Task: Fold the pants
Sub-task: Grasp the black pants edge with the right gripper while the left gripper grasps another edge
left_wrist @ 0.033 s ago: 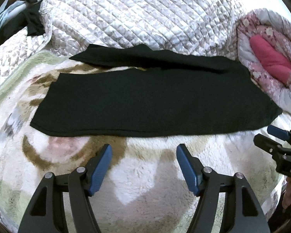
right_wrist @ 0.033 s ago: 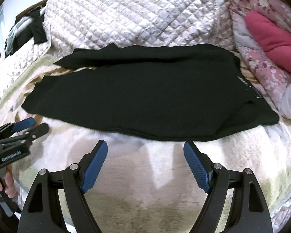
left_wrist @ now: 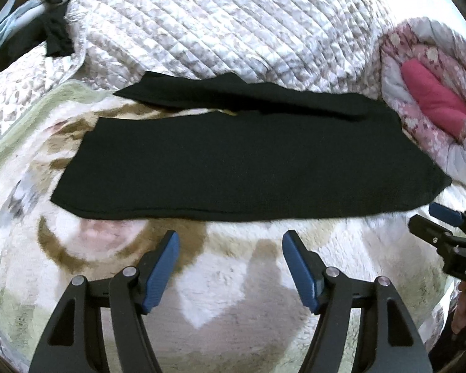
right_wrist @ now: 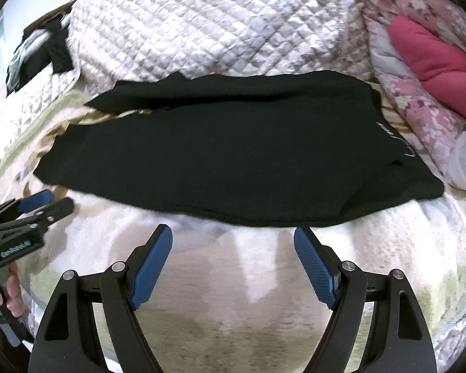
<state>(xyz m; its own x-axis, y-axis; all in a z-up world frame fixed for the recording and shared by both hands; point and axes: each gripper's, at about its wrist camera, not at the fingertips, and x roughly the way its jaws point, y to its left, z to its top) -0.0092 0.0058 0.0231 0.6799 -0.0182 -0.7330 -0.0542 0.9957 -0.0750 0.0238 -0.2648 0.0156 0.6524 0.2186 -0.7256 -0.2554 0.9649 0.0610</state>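
1. Lying flat across the fluffy blanket (left_wrist: 233, 304) are the black pants (left_wrist: 233, 174), with both legs stretched out to the left and the waist at the right.
2. Small pale writing shows near the waist of the pants in the right wrist view, but it is too tiny to read.
3. White letters "DAS" can be read on the right gripper (left_wrist: 441, 220) where it pokes in at the edge of the left wrist view. The label on the left gripper (right_wrist: 46, 203) in the right wrist view is too blurry to read.
4. Blue pads sit on the fingers (left_wrist: 163, 275) of the left gripper. They are spread wide and hold nothing.
5. The right gripper's fingers (right_wrist: 315, 272) are spread wide too, and hold nothing.
6. The near edge of the pants lies just past the tips of both pairs of fingers, not touching them.
7. A quilted cover (left_wrist: 233, 31) is bunched up behind the pants.
8. A flowery pink bundle (left_wrist: 425, 93) sits at the right, beside the waist.
9. A hand (right_wrist: 6, 295) grips the left gripper's handle.
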